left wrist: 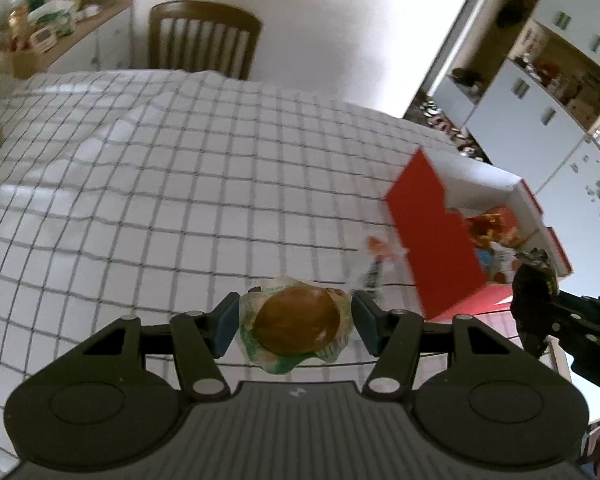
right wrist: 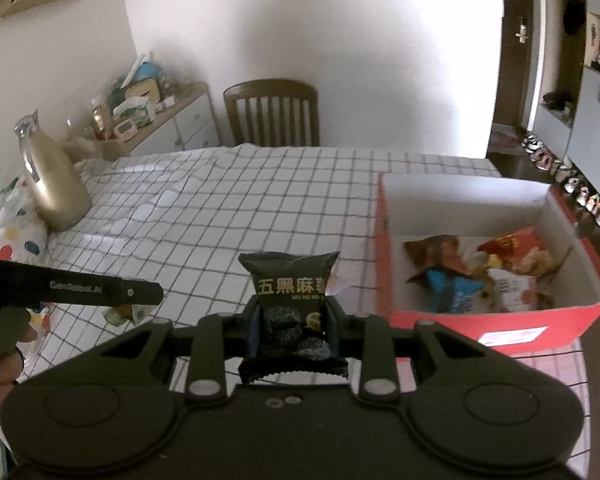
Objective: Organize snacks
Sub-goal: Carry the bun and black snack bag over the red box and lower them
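Left gripper (left wrist: 294, 326): sitting at lower centre of the left wrist view, its blue pads closing against the two sides of a round brown pastry in a clear green-and-white wrapper (left wrist: 296, 326); the snack is hanging just above the cloth.
Right gripper (right wrist: 292, 320): lower centre of the right wrist view, fingers clamping a black snack packet (right wrist: 290, 304) printed with pale Chinese characters; the packet is standing upright between the pads, its top edge rising above them.
Red box (right wrist: 384, 248): resting open on the table at the right of the frame, white inside, several snack bags (right wrist: 456, 276) lying on its floor.
Loose wrapper (left wrist: 376, 258): lying on the cloth just left of the box in the left wrist view; blurred, contents unclear.
Checked tablecloth (right wrist: 204, 208): covering the table, wrinkling toward the middle.
Gold vase (right wrist: 50, 188): standing at the left edge of the right wrist view.
Wooden chair (right wrist: 272, 114): standing behind the table's far edge, top centre.
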`<action>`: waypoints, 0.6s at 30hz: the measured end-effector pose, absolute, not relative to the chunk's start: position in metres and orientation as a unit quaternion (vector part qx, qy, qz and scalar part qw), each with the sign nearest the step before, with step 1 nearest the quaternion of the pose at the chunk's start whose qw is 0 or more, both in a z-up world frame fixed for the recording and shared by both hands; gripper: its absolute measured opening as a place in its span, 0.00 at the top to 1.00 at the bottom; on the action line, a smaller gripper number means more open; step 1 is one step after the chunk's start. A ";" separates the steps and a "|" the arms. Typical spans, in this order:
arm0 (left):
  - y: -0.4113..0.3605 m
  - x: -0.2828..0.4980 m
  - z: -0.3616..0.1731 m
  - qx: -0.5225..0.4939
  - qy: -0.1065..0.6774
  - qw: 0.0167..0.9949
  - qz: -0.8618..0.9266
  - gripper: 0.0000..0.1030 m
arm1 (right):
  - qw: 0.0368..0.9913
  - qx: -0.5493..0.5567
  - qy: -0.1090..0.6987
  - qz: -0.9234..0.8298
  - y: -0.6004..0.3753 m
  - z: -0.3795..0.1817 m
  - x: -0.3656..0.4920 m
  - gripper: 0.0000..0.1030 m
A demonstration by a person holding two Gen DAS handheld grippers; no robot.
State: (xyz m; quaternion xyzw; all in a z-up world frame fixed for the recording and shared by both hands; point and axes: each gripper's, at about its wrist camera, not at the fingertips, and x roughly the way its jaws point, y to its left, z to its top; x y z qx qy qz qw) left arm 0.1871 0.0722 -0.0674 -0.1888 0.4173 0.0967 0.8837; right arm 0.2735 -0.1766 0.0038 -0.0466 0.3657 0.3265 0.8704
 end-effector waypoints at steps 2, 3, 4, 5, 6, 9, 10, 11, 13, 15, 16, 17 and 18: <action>0.060 0.195 -0.061 -0.183 0.416 0.887 0.087 0.42 | 0.874 -0.043 0.362 0.321 -0.187 0.007 0.277 0.70; 0.053 0.198 -0.058 -0.181 0.415 0.888 0.082 0.42 | 0.876 -0.042 0.360 0.319 -0.192 0.009 0.280 0.70; 0.048 0.201 -0.056 -0.178 0.414 0.889 0.078 0.42 | 0.877 -0.041 0.359 0.316 -0.197 0.010 0.283 0.70; 0.042 0.205 -0.053 -0.175 0.412 0.891 0.073 0.42 | 0.880 -0.040 0.357 0.312 -0.203 0.012 0.286 0.70; 0.035 0.209 -0.050 -0.172 0.410 0.893 0.067 0.42 | 0.881 -0.039 0.355 0.310 -0.207 0.013 0.288 0.70; 0.019 0.223 -0.041 -0.165 0.405 0.897 0.053 0.42 | 0.885 -0.037 0.352 0.302 -0.221 0.015 0.297 0.70; 0.013 0.227 -0.038 -0.163 0.403 0.899 0.049 0.42 | 0.886 -0.036 0.351 0.300 -0.225 0.016 0.299 0.70; 0.007 0.232 -0.036 -0.160 0.402 0.900 0.045 0.42 | 0.888 -0.035 0.350 0.297 -0.230 0.016 0.303 0.70; -0.005 0.241 -0.031 -0.155 0.399 0.903 0.036 0.42 | 0.889 -0.034 0.349 0.293 -0.239 0.016 0.308 0.70; -0.016 0.250 -0.027 -0.151 0.397 0.905 0.029 0.42 | 0.891 -0.032 0.348 0.289 -0.248 0.017 0.314 0.70; -0.022 0.254 -0.025 -0.150 0.396 0.905 0.025 0.42 | 0.892 -0.032 0.348 0.288 -0.251 0.017 0.317 0.70; -0.028 0.259 -0.024 -0.149 0.396 0.906 0.021 0.42 | 0.892 -0.031 0.347 0.287 -0.255 0.017 0.320 0.70; -0.033 0.264 -0.022 -0.148 0.395 0.907 0.018 0.42 | 0.893 -0.031 0.347 0.285 -0.259 0.017 0.323 0.70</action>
